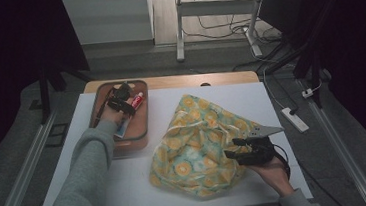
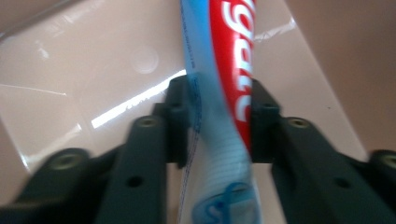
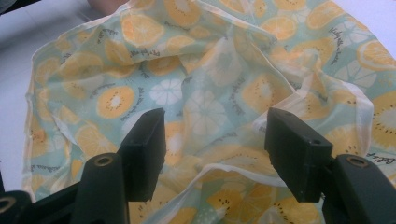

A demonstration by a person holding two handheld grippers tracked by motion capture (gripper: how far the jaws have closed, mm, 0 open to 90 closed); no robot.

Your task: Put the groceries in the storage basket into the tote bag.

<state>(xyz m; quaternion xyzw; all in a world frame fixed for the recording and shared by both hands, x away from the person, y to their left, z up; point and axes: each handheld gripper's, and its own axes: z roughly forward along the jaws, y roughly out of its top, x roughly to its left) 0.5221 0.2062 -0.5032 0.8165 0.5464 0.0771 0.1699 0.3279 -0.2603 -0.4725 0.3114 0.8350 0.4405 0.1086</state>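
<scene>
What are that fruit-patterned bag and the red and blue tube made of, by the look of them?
The bag looks like thin, soft, slightly see-through fabric or plastic film: it crumples into loose folds. The tube seems glossy flexible plastic, with a ribbed crimp at one end. The left tongs pinch it over a brown tray that looks smooth and shiny, probably plastic.

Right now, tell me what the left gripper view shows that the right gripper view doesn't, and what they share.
Left gripper view: the left gripper shut on a red, white and blue toothpaste tube, over the brown tray.

Right gripper view: the right gripper open above the fruit-print bag, which lies crumpled on the white table.

Shared: each looks along its own pair of black jaws.
</scene>
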